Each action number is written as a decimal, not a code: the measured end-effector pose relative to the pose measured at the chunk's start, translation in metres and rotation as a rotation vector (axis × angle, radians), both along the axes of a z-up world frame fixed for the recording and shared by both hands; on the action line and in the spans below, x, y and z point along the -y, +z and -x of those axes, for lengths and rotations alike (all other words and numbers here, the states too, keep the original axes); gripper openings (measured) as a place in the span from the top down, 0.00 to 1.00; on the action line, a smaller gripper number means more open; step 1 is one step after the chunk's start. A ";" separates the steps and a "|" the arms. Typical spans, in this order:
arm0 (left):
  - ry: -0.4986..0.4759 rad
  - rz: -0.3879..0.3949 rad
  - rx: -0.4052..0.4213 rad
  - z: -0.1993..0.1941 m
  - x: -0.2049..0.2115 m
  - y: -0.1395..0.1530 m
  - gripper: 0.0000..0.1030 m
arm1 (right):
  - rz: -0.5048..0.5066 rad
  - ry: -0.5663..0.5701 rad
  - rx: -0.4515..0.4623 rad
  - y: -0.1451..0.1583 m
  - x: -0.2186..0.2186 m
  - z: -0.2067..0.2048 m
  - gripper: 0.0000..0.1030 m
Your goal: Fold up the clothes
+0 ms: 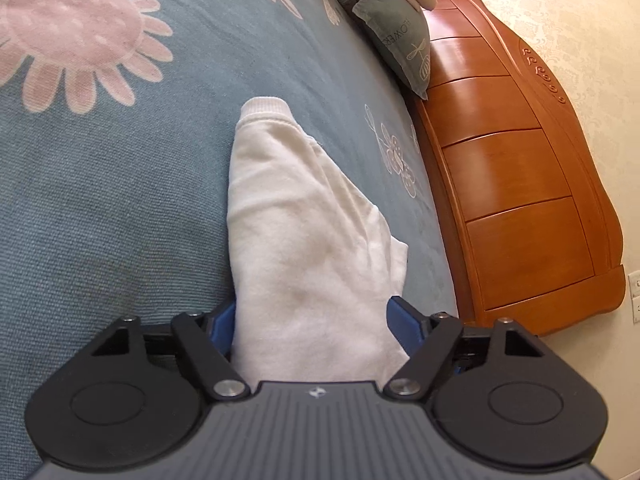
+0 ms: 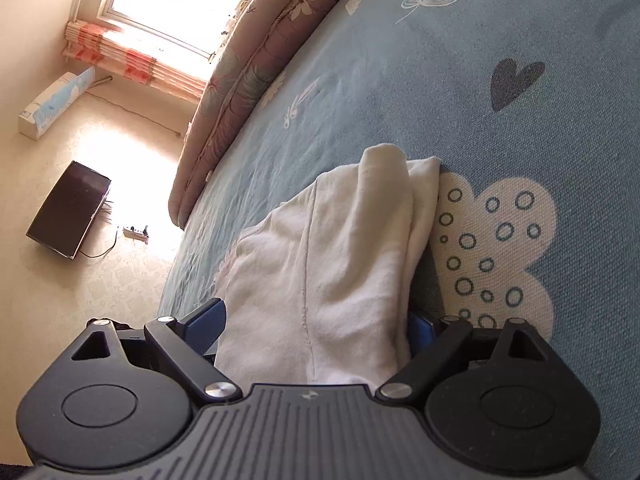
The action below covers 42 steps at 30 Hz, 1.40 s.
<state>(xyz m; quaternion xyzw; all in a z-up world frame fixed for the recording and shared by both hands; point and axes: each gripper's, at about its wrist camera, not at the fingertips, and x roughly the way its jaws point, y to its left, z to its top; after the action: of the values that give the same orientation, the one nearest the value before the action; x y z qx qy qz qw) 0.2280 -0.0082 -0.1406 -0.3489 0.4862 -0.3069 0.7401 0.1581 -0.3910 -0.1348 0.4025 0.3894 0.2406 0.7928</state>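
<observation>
Left wrist view: my left tongs (image 1: 312,320) have cream cloth bunched between the blue fingers (image 1: 404,320), which stand fairly wide with the fabric filling the whole gap. I judge they are pinching the garment (image 1: 296,216), though the contact itself is hidden under the cloth. The garment runs away from me towards 12 o'clock over the blue bedspread (image 1: 120,200) and ends in a ribbed cuff (image 1: 266,110) at about 11 o'clock, so this looks like a sleeve, with its long axis along my fingers. A second layer sticks out at 2 o'clock. The wooden headboard (image 1: 520,184) and a grey pillow (image 1: 394,36) lie off at 1 to 2 o'clock.

Right wrist view: my right tongs (image 2: 316,320) likewise have the cloth packed between the fingers, which I judge to be a hold on it. Here the fabric (image 2: 320,264) shows a stitched seam (image 2: 308,280) running towards 12 o'clock and a rolled fold tip (image 2: 384,160) pointing at 12 to 1 o'clock. It rests on the bedspread beside a white flower print (image 2: 500,248) at 3 o'clock. A quilt edge (image 2: 248,80) runs along the far side, with a dark screen (image 2: 68,210) on the floor at 9 o'clock.

To do this step well, I would keep both grips level and the cloth taut between them, carry the held edge in one even sweep, and lay the edges square before letting go, since thick doubled layers tend to slip out unevenly.
</observation>
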 end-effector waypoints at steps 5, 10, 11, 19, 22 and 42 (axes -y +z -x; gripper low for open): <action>0.008 -0.024 0.003 -0.002 0.001 0.001 0.35 | -0.001 -0.124 -0.063 -0.018 0.016 0.003 0.71; 0.034 -0.067 0.023 0.005 0.005 0.005 0.42 | 0.094 -0.147 -0.011 -0.011 0.002 0.010 0.72; 0.040 -0.088 0.021 0.005 0.008 0.008 0.45 | 0.121 -0.151 -0.005 -0.008 -0.001 0.011 0.72; 0.026 -0.135 0.052 0.011 0.016 0.023 0.46 | 0.362 -0.132 0.096 0.024 -0.033 0.017 0.73; 0.033 -0.100 0.043 0.012 0.014 0.026 0.46 | 0.389 -0.117 0.131 0.036 -0.038 0.017 0.74; -0.106 -0.033 0.107 0.006 0.077 0.062 0.46 | 0.454 -0.176 0.258 0.089 -0.017 0.028 0.74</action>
<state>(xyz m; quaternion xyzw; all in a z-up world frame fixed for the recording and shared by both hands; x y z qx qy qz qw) 0.2224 -0.0857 -0.0789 -0.2935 0.4687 -0.3558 0.7534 0.1303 -0.3744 -0.0454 0.2130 0.2927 0.1266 0.9235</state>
